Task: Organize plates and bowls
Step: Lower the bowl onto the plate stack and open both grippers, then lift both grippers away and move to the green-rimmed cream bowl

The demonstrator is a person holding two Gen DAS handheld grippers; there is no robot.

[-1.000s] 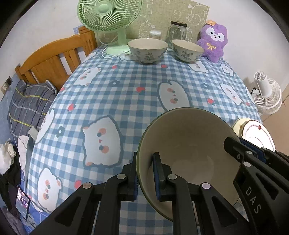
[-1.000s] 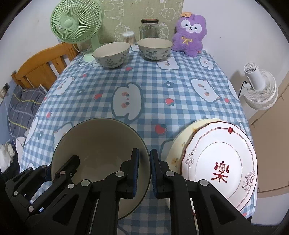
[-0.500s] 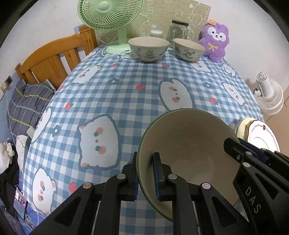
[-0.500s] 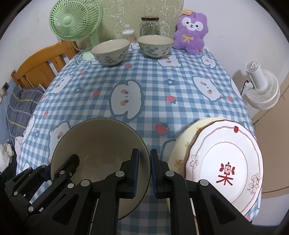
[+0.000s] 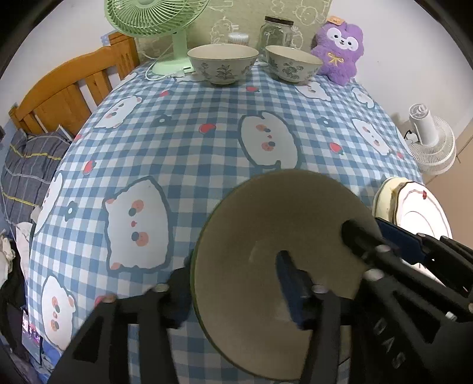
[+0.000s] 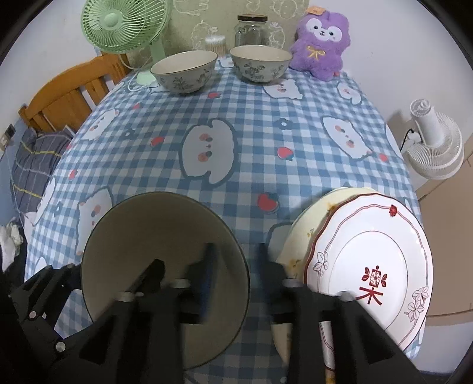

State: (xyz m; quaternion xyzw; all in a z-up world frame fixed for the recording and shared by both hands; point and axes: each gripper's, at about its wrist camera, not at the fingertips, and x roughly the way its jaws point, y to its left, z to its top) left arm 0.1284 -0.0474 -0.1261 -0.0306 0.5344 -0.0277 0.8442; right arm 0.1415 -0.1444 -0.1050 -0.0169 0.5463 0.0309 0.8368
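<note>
A large plain bowl (image 5: 283, 233) (image 6: 153, 236) sits on the checked tablecloth at the near edge. My left gripper (image 5: 233, 283) straddles its left rim, jaws opening, pads off the rim. My right gripper (image 6: 236, 265) straddles the right rim in the same way, jaws opening with the rim between them. Just right of the bowl, a white plate with red markings (image 6: 369, 265) (image 5: 419, 212) lies on a cream plate (image 6: 307, 224). Two flower-patterned bowls (image 5: 223, 63) (image 5: 292, 66) stand side by side at the far end.
A green fan (image 5: 153, 17), a glass jar (image 5: 276, 32) and a purple plush toy (image 5: 340, 47) line the table's far edge. A wooden bed frame (image 5: 68, 91) is on the left. A white floor fan (image 6: 434, 147) stands on the right.
Both grippers were shut on the big bowl's rim and their jaws have now spread apart off it. The bowl stays where it was.
</note>
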